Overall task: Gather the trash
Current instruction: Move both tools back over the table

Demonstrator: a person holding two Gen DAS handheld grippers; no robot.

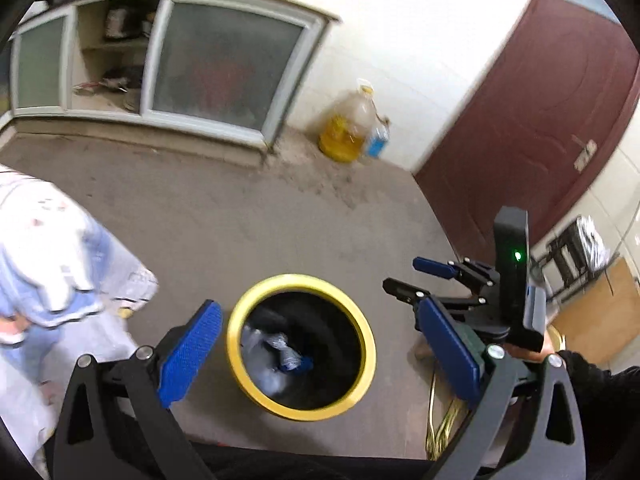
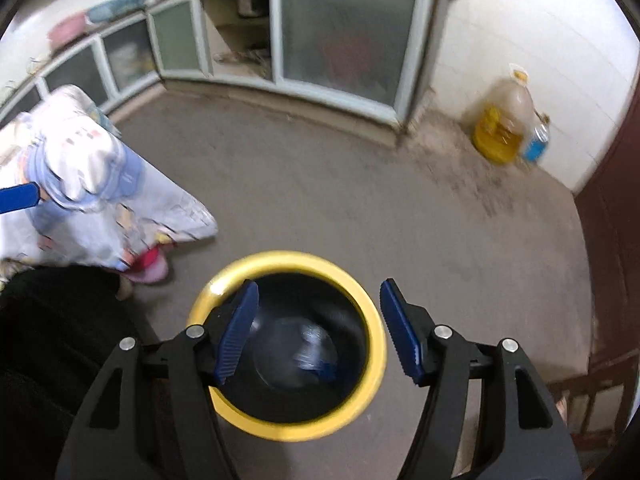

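Note:
A round trash bin with a yellow rim (image 1: 362, 328) and black inside stands on the grey floor. A crushed clear bottle with a blue cap (image 1: 286, 354) lies at its bottom, blurred in the right wrist view (image 2: 314, 354). My left gripper (image 1: 324, 344) is open and empty above the bin. My right gripper (image 2: 318, 328) is open and empty, directly over the bin's rim (image 2: 376, 360). The right gripper also shows in the left wrist view (image 1: 412, 276), to the right of the bin.
A low cabinet with frosted glass doors (image 1: 224, 64) lines the far wall. A yellow oil jug (image 1: 348, 124) and a small blue bottle (image 1: 378, 138) stand in the corner. A dark red door (image 1: 532, 120) is at right. Patterned cloth (image 1: 52, 264) is at left.

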